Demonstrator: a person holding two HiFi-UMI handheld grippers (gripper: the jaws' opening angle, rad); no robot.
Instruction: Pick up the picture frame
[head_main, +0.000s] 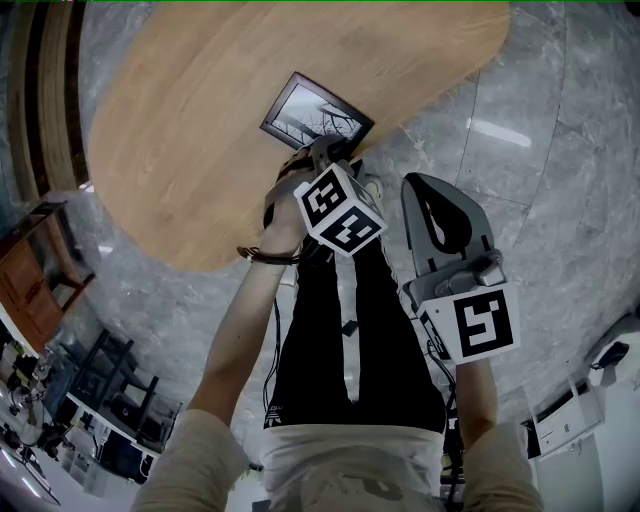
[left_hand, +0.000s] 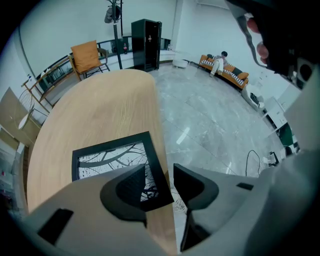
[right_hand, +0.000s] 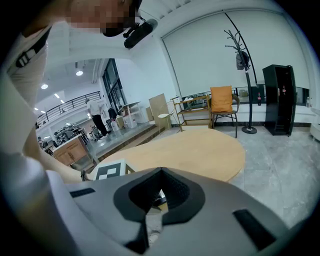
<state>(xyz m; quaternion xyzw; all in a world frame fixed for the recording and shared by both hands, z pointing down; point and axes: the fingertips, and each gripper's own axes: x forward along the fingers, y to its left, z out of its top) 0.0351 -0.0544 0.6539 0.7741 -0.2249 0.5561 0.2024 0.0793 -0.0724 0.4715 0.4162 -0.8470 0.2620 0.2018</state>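
A black picture frame (head_main: 316, 115) with a tree-branch print lies flat on the oval wooden table (head_main: 200, 120), its near corner at the table's edge. My left gripper (head_main: 325, 152) points steeply down over that corner. In the left gripper view, the frame (left_hand: 112, 157) has its right edge and corner between the jaws of the left gripper (left_hand: 160, 179). One pad hangs above the print and the other past the table's edge, with gaps showing on both sides. My right gripper (head_main: 421, 184) hangs over the floor to the right, shut and empty; in its own view the right gripper (right_hand: 159, 172) shows tips touching.
Grey marble floor (head_main: 520, 130) surrounds the table. Beyond the table stand an orange chair (left_hand: 86, 56), a coat stand (left_hand: 115, 30) and a black cabinet (left_hand: 146, 44). A sofa with a person (left_hand: 223, 67) is far right. A cable (left_hand: 252, 157) lies on the floor.
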